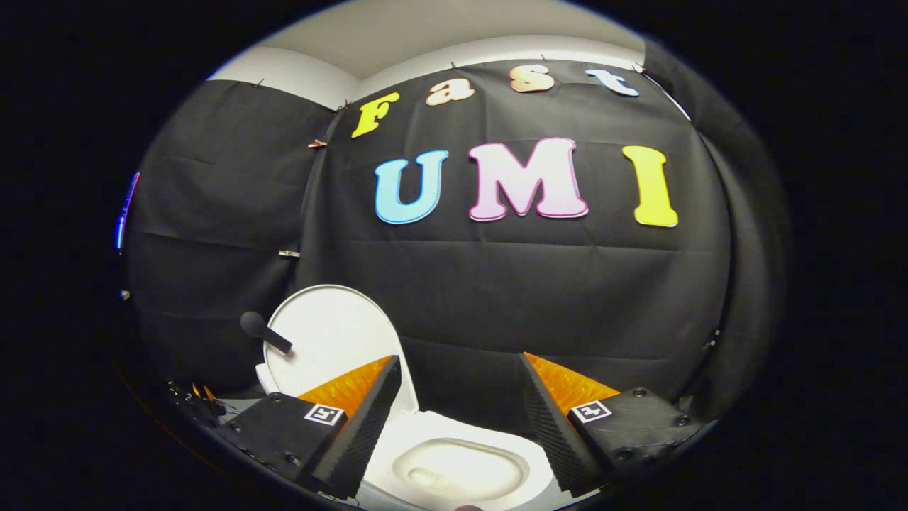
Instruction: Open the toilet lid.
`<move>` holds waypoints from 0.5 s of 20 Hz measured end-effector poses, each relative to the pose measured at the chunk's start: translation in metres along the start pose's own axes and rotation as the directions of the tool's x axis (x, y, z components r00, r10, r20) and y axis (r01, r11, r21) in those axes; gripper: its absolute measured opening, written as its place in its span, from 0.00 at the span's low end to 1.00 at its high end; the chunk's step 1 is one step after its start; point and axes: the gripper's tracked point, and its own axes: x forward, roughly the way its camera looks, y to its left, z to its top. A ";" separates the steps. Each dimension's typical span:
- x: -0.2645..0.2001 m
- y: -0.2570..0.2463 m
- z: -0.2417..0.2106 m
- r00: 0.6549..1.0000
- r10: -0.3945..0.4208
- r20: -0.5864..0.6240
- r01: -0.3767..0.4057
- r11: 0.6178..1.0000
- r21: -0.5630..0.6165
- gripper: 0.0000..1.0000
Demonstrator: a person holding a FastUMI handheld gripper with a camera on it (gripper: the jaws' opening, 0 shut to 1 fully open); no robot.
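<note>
A grey surface [237,406] is carrying the white toilet [425,429], lid [326,341] standing upright; the tool [460,357] is hanging above, fingers spread.

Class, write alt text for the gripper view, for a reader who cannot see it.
The white toilet lid stands raised beyond the open gripper, with the bowl uncovered below and between its fingers. A dark handle sticks out from the lid, and black cloth hangs behind.
</note>
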 end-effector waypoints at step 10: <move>-0.067 -0.099 -0.028 0.974 -0.222 0.049 0.225 0.973 -0.048 1.00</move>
